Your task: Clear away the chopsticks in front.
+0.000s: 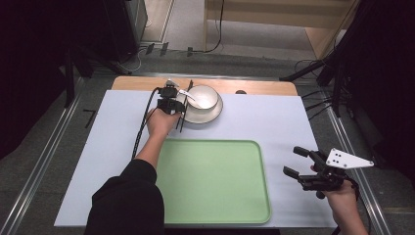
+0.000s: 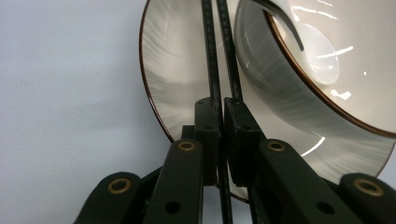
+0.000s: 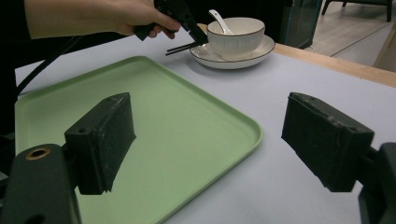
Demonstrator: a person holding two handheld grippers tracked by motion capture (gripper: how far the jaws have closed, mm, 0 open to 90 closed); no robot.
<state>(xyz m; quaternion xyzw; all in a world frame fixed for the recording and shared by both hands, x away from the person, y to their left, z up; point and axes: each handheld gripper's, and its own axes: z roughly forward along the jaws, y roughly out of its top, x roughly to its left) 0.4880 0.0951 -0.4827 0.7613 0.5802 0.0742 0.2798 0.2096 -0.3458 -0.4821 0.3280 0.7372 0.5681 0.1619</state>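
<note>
High view: the right gripper (image 1: 295, 161) is held at the near right of the table (image 1: 288, 117), beside the right edge of the green tray (image 1: 215, 181) and clear of it. Its jaws stand wide apart with nothing between them; the right gripper view confirms the gap, with the tray's corner and bare table surface visible between the two black pads (image 3: 105, 140).

The green tray lies empty at the near centre of the table.

Farther off, the left gripper (image 1: 182, 105) reaches to the left rim of the plate (image 1: 208, 115). Its jaws are closed on a pair of black chopsticks (image 1: 185, 105), which run alongside the plate's left edge. In the left gripper view, the two sticks (image 2: 219, 60) pass between the pressed-together pads and extend over the plate (image 2: 173, 70).

A white bowl (image 1: 203, 96) sits on the plate, and a white spoon (image 1: 187, 94) rests inside the bowl with its handle leaning over the left rim.
</note>
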